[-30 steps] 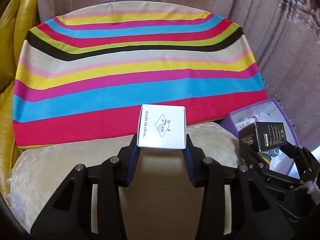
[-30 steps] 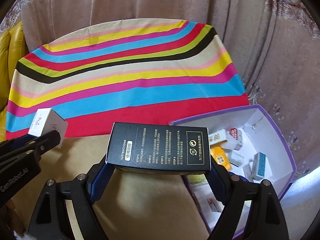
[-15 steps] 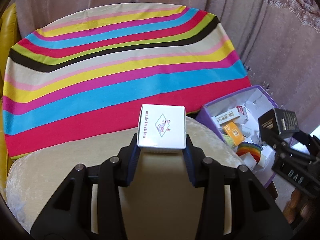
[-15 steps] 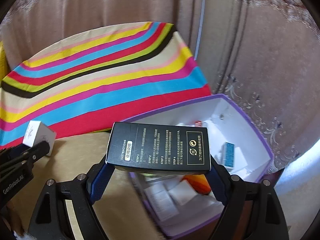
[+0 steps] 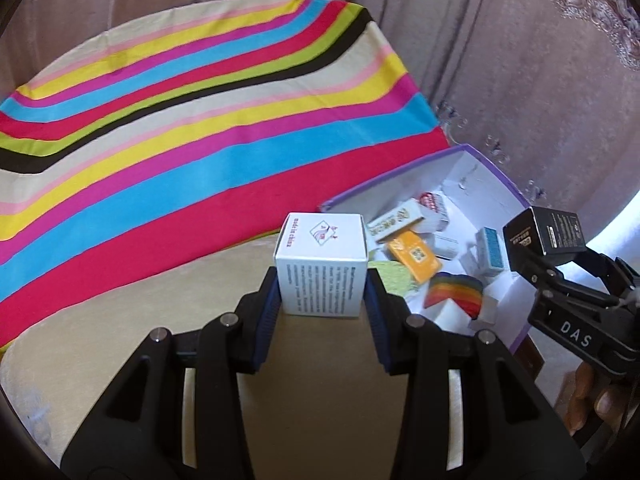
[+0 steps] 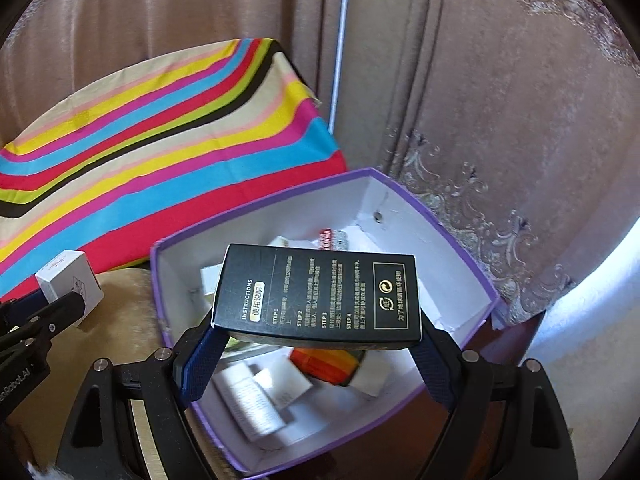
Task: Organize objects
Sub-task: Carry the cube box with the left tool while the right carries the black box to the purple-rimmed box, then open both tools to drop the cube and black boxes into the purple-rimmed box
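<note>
Now right gripper (image 6: 316, 344) jaws clamp black box (image 6: 318, 296) above purple bin (image 6: 472, 268); left gripper (image 5: 322, 300) jaws grip white box (image 5: 322, 264) beside bin.

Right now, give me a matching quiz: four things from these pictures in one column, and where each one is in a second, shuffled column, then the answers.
1. white box
2. black box
3. rainbow block
4. striped cloth

A. lying inside the purple box
B. draped behind the cushion
C. held between the left gripper jaws
D. held over the purple box by the right gripper

Pairs: 1-C, 2-D, 3-A, 4-B
</note>
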{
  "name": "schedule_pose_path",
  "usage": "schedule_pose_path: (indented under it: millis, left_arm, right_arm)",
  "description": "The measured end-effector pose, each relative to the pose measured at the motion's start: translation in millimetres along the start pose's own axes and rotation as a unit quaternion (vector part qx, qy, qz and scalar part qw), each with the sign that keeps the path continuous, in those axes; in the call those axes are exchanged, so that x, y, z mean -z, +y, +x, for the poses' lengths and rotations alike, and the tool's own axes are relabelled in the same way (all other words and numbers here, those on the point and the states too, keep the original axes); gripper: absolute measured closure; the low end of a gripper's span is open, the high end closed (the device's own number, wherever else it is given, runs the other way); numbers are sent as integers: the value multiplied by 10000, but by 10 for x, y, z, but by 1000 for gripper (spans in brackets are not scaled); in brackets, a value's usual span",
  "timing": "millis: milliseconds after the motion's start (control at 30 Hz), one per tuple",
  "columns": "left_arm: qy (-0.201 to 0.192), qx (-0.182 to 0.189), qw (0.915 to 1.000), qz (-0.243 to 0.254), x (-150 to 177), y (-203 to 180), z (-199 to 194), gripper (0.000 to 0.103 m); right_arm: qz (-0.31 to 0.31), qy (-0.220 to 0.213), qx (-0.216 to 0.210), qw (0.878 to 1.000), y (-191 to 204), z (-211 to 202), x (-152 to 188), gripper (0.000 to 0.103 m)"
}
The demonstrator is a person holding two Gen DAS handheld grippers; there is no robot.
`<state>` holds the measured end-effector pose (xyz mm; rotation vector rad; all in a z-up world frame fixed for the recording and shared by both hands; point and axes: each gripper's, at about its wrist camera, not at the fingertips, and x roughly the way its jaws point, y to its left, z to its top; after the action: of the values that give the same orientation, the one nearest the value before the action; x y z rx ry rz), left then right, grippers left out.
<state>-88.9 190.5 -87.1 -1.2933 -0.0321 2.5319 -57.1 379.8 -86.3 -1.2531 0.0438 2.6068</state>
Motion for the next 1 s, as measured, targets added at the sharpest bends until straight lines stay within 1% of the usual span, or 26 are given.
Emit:
schedule_pose_path:
  millis: [200,467,600,867,900,967,1000]
  left_arm:
    - [135,315,9993,126,-97,-220,132,57]
    - [274,717,9970,109,-242,-428,300,57]
    - [317,842,9959,87,-274,-488,348,57]
    - [403,1019,9940,-15,-379,-575,489,57]
    - [426,1040,9937,-23,-387,-582,505,56]
    - [471,1071,9931,-51,-388,-580,525,50]
    - [477,1083,9929,-80,-386,-567,523,45]
  right_arm:
    - [40,14,237,9997,-157,40,-23,17]
    - [65,-9,484,9988,-312,97,-93,17]
    - [66,-34,597,9982,-350,120,-125,17]
    - [128,-37,640,9979,-398,172,-175,16]
    - [119,-16,639,9979,-400,192,-179,16]
    - [115,36,636,9979,-395,218,-177,15]
    - [113,63,645,9978,-391,225,-171,15]
